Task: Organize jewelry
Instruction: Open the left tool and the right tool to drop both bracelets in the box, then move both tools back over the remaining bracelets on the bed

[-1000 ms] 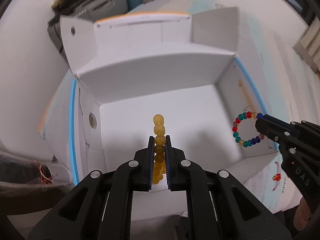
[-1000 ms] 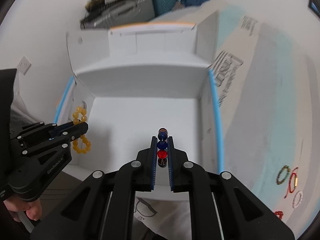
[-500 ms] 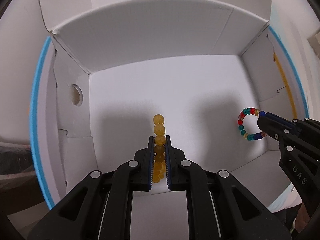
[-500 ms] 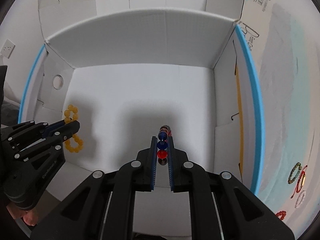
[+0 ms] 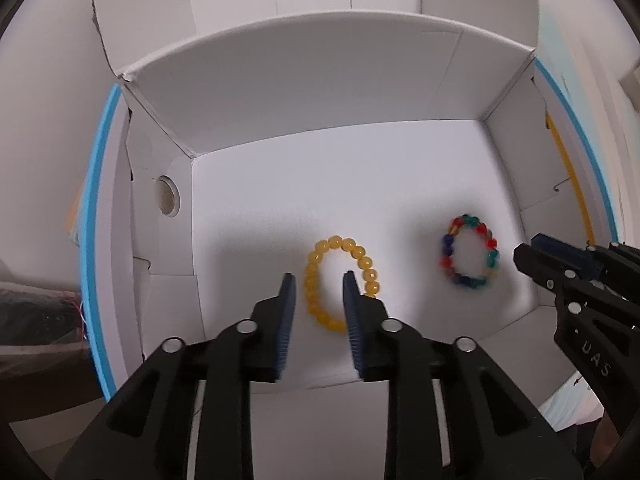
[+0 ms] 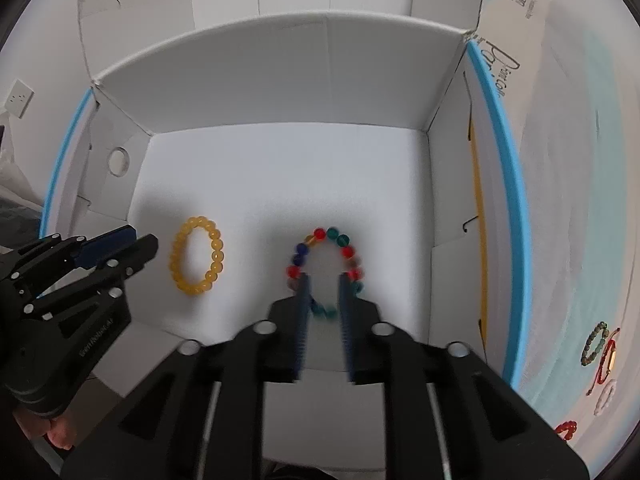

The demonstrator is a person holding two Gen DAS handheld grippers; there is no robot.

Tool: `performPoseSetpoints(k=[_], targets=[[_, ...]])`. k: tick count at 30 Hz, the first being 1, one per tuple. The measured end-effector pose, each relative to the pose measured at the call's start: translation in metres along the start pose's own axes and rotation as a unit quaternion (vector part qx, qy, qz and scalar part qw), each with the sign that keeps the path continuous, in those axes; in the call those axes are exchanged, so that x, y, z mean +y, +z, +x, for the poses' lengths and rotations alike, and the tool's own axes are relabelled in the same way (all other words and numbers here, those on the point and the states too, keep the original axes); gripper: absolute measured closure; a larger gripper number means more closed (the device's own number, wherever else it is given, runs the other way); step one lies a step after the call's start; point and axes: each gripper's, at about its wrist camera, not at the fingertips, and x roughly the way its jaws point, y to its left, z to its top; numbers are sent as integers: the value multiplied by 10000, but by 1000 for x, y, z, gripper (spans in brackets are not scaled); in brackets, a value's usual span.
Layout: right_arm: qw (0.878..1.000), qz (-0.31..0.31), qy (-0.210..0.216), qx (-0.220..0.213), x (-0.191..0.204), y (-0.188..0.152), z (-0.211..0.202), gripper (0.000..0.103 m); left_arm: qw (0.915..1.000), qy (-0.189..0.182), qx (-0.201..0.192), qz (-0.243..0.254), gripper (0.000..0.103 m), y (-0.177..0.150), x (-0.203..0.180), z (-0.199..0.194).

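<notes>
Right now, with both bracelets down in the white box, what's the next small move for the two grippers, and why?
Probably lift both grippers straight up out of the white box. The yellow bracelet and multicolored bracelet lie on its floor, the left gripper and right gripper jaws are opening and no longer pinch them, and more bracelets wait outside.

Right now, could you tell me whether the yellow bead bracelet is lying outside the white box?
No, the yellow bead bracelet lies flat on the floor of the white box, beside the multicoloured bracelet.
</notes>
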Motion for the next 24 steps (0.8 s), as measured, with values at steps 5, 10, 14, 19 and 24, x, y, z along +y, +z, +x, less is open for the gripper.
performPoseSetpoints(k=[5,10,14,19,24], targets=[[9995,99,90,-293,-8,-7,-23,56,9997,51,-231,-2,56,-5,-5,-18],[9982,185,133,-550,-16,-18,-48,45,9987,62,-504,-25,42,-12,-10,-43],[9966,294,168,-749,-29,-28,-69,36,9977,22,-675,-25,34,-14,-19,-57],[9941,443,179,-972,-47,-43,-91,30,9961,-47,-884,-7,25,-21,-37,-77],[9910,593,157,-1193,-74,-64,-118,20,9942,-140,-1065,34,12,-28,-61,-93]])
